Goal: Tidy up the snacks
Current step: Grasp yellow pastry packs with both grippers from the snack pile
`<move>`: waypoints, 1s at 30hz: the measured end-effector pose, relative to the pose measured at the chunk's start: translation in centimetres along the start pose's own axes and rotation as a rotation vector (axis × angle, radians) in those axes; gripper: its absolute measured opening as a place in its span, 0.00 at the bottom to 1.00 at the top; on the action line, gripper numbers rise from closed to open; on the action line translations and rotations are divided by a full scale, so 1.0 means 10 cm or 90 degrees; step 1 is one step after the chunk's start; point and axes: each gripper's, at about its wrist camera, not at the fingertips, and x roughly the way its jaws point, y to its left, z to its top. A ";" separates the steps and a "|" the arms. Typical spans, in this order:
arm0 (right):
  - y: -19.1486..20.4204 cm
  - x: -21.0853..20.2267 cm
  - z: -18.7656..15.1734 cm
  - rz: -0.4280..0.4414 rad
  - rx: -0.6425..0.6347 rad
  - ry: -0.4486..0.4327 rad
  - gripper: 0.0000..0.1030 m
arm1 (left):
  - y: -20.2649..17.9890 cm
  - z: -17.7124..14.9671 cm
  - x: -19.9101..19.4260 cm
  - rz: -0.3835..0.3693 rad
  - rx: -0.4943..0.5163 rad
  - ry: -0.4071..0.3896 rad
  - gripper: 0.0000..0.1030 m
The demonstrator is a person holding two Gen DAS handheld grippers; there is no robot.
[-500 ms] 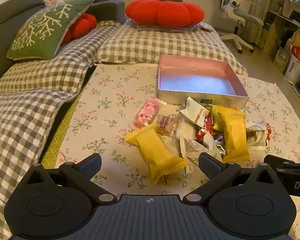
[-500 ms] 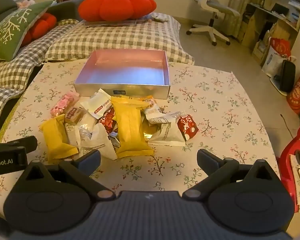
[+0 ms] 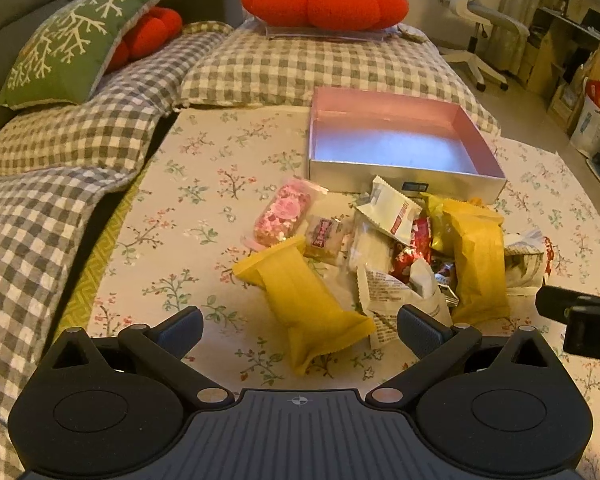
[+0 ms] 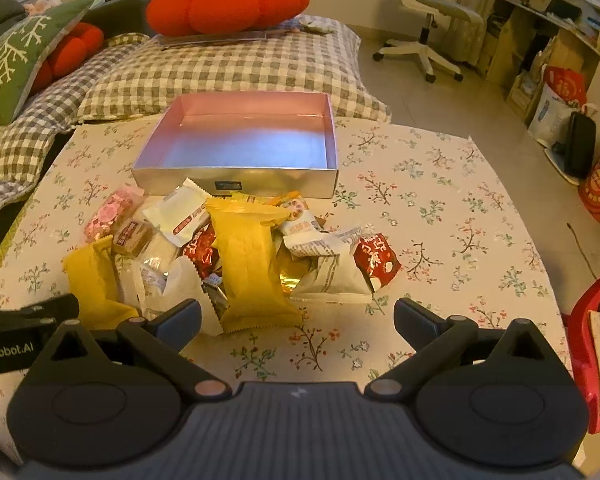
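A pile of wrapped snacks [image 3: 384, 256] lies on the floral tablecloth in front of an empty silver box with a pink inside [image 3: 400, 140]. The pile holds two yellow packets [image 3: 308, 304] [image 4: 252, 268], a pink sweet packet [image 3: 284, 212], white packets and a red packet [image 4: 376, 258]. My left gripper [image 3: 300, 330] is open, just short of the near yellow packet. My right gripper [image 4: 296, 318] is open and empty, just short of the tall yellow packet. The box also shows in the right wrist view [image 4: 240, 140].
Checked cushions [image 3: 60, 152] lie left of and behind the table. A red pumpkin pillow [image 3: 324, 0] and a green pillow [image 3: 72, 44] sit further back. An office chair [image 4: 432, 12], shelves and bags stand at the right. A red stool [image 4: 592, 320] is at the table's right edge.
Both grippers have moved slightly forward toward the snack pile. Both stay open. The snacks and box have not moved.
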 end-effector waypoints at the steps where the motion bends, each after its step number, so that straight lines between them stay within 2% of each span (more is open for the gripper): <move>1: -0.01 0.02 0.01 0.003 0.003 0.002 0.99 | -0.01 0.01 0.02 0.000 0.001 0.001 1.00; 8: -0.13 0.15 0.10 0.005 0.032 0.009 0.99 | 0.04 0.09 0.14 0.000 -0.004 0.007 1.00; 13: -0.23 0.19 0.23 0.006 0.064 -0.043 0.99 | 0.13 0.22 0.25 -0.003 -0.020 -0.007 1.00; 15: -0.25 0.23 0.30 0.006 0.067 -0.045 0.99 | 0.13 0.27 0.29 -0.008 -0.022 -0.007 1.00; 19: -0.21 0.37 0.36 0.057 0.073 -0.018 0.98 | 0.21 0.27 0.40 -0.038 -0.049 -0.008 1.00; 20: -0.16 0.44 0.35 0.073 0.068 0.004 0.97 | 0.24 0.25 0.45 -0.043 -0.059 0.001 0.99; 23: -0.01 0.55 0.36 0.106 0.048 0.015 0.93 | 0.32 0.17 0.59 -0.052 -0.098 0.041 0.98; 27: 0.08 0.63 0.39 0.123 0.033 0.015 0.87 | 0.27 0.10 0.71 -0.036 -0.107 0.060 0.99; 30: 0.11 0.71 0.43 0.112 0.032 0.019 0.84 | 0.18 0.10 0.78 -0.045 -0.108 0.053 0.99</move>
